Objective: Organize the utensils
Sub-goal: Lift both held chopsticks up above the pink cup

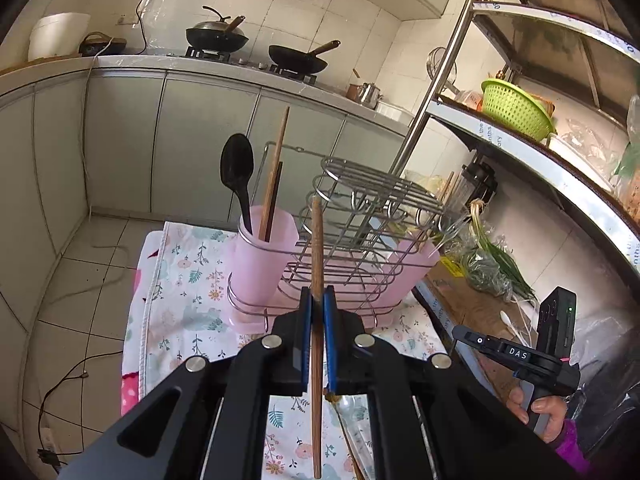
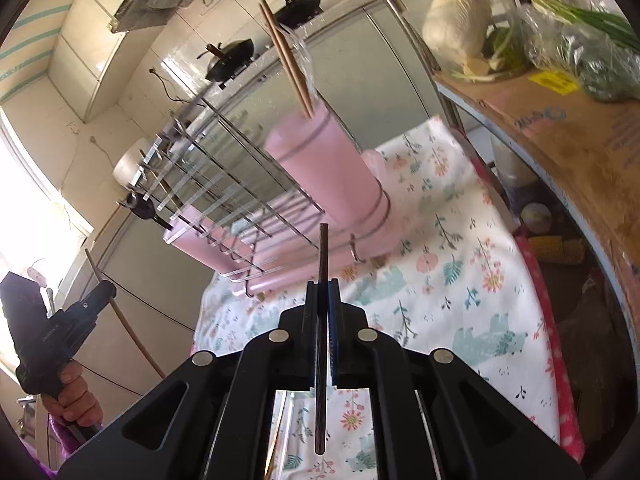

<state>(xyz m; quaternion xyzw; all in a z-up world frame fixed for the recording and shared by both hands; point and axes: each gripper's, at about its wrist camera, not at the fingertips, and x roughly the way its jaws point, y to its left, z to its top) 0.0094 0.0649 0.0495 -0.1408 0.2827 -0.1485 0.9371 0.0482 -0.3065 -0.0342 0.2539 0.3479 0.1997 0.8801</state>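
My left gripper [image 1: 318, 300] is shut on a brown wooden chopstick [image 1: 317, 256] that points up toward the wire utensil rack [image 1: 360, 216]. The rack's left pink cup [image 1: 262, 256] holds a black spoon [image 1: 237, 168] and wooden chopsticks [image 1: 274, 176]. My right gripper [image 2: 322, 292] is shut on a thin dark chopstick [image 2: 323, 256], just in front of the rack [image 2: 224, 184]. The nearer pink cup [image 2: 332, 168] there holds a pair of wooden chopsticks [image 2: 286, 56]. Each gripper shows in the other view, held by a hand: the right gripper [image 1: 460, 333], the left gripper [image 2: 110, 290].
The rack stands on a floral cloth [image 2: 460, 280]. To the right is a metal shelf with a green basket [image 1: 516, 108], green onions [image 1: 496, 256], a cabbage [image 2: 460, 20] and cardboard [image 2: 560, 128]. Behind, a counter carries two woks [image 1: 218, 36] and a rice cooker [image 1: 56, 34].
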